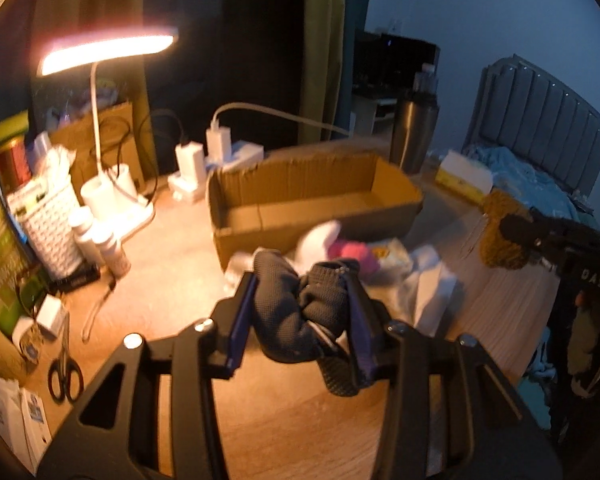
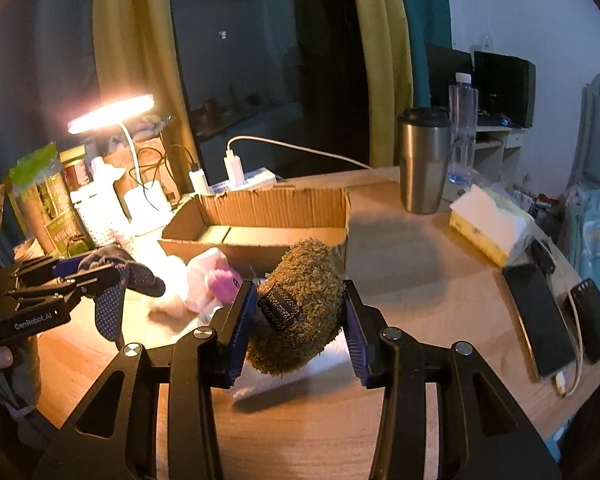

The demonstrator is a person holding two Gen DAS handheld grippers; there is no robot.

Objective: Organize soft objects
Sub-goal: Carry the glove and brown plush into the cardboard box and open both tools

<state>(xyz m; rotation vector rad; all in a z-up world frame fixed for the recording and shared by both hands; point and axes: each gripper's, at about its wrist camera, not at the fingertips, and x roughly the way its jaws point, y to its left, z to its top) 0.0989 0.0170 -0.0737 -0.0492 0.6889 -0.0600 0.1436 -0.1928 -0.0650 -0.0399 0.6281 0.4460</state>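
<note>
My left gripper (image 1: 300, 300) is shut on a dark navy knitted glove (image 1: 296, 312) and holds it above the wooden table, in front of an open cardboard box (image 1: 312, 200). It also shows in the right wrist view (image 2: 112, 276) at the left. My right gripper (image 2: 296, 308) is shut on a fuzzy olive-brown soft item (image 2: 304, 304) with a dark label, held above the table in front of the cardboard box (image 2: 260, 220). That item shows at the right of the left wrist view (image 1: 500, 232). A white and pink soft pile (image 1: 340, 248) lies by the box.
A lit desk lamp (image 1: 104, 52), a white basket (image 1: 56, 224), bottles and chargers (image 1: 216, 148) crowd the left. Scissors (image 1: 64, 376) lie near the front left. A steel tumbler (image 2: 424, 160), water bottle (image 2: 462, 128), tissue box (image 2: 488, 228) and phones (image 2: 540, 320) stand at the right.
</note>
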